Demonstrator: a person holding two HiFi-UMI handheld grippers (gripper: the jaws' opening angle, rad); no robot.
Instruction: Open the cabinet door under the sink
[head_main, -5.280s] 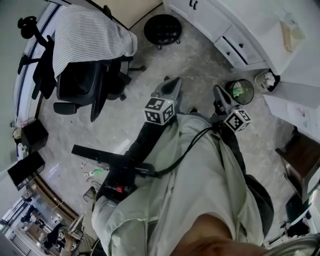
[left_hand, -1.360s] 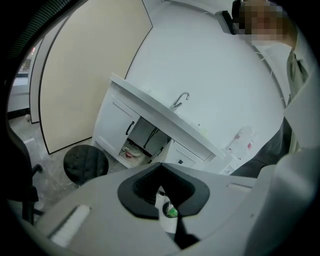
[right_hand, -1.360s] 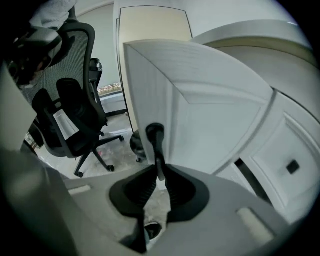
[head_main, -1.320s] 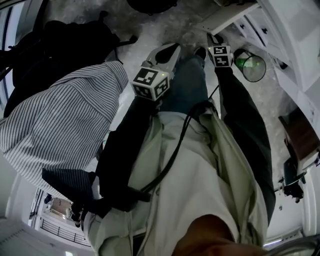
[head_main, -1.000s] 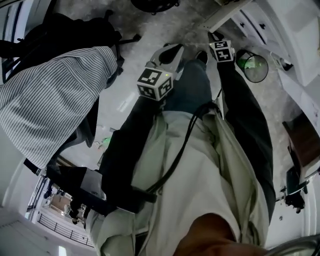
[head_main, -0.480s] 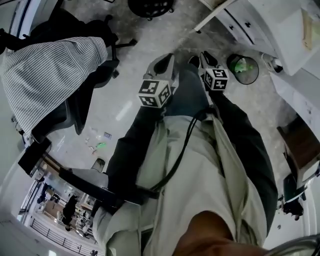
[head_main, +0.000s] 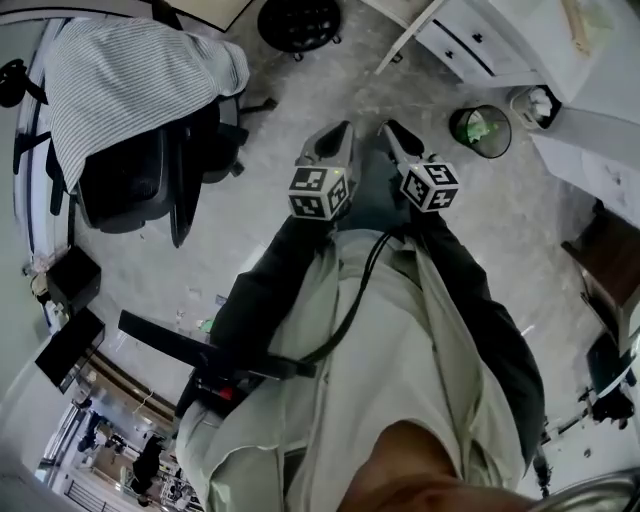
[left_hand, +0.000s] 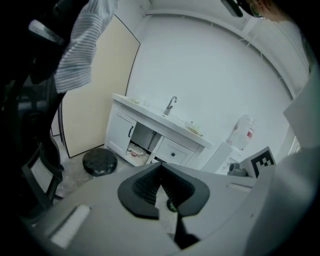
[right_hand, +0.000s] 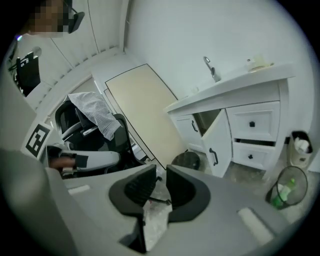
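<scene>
The white sink cabinet stands a way off in front of me, with its under-sink door swung open and the black handle facing out. In the left gripper view the open compartment shows under the faucet. The head view has the open door at the top edge. My left gripper is shut with nothing in it. My right gripper is held beside it, with a narrow gap between its empty jaws. Both are well short of the cabinet.
A wire trash bin with green waste stands right of the cabinet. A round black stool sits near the door. An office chair with a striped shirt draped over it is at the left. A beige panel leans on the wall.
My right gripper has drawn back from the cabinet door and risen to sit beside the left one. The left gripper has shifted a little. The head view has swung, bringing the chair to the upper left.
</scene>
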